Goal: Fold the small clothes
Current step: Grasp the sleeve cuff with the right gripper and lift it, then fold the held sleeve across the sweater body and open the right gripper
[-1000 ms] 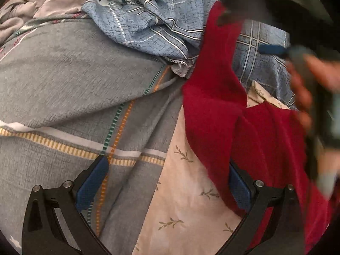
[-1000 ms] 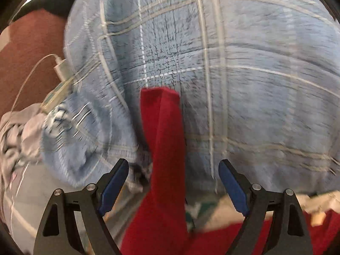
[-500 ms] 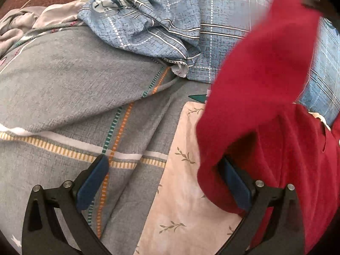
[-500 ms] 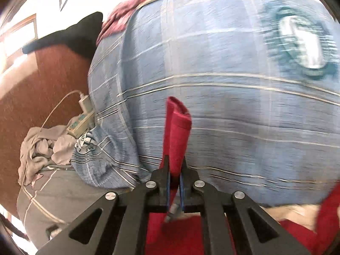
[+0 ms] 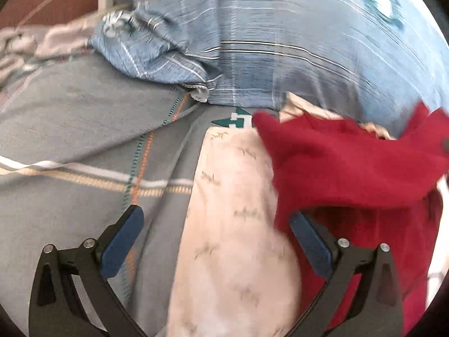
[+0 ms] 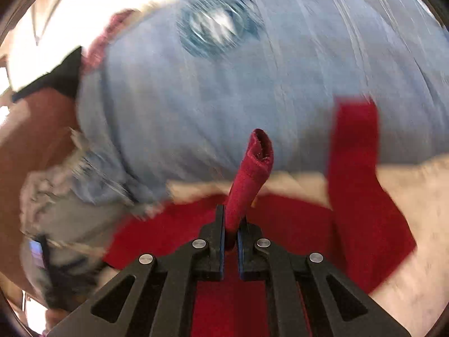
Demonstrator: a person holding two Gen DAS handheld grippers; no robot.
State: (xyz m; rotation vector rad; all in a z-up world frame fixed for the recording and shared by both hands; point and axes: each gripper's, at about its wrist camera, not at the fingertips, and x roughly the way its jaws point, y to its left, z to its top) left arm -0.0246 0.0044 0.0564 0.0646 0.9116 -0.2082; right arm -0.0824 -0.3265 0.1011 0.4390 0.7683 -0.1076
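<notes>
A small red garment [image 5: 350,163] lies on a cream leaf-print cloth [image 5: 233,224] on the bed. My right gripper [image 6: 230,224] is shut on a bunched end of the red garment [image 6: 249,179], which sticks up between the jaws; the rest spreads below and to the right [image 6: 359,205]. My left gripper [image 5: 214,233] is open and empty, low over the cream cloth, its right finger [image 5: 308,241] at the red garment's near edge.
A large blue plaid pillow [image 5: 294,36] fills the back, with a crumpled blue plaid cloth [image 5: 157,53] at its left. A grey striped bedsheet [image 5: 78,129] covers the left. Pale crumpled clothes [image 5: 33,45] lie far left.
My right gripper closed on the red garment's end and carried it to the right and down, folding it across. The left gripper stayed open; its view tilted up.
</notes>
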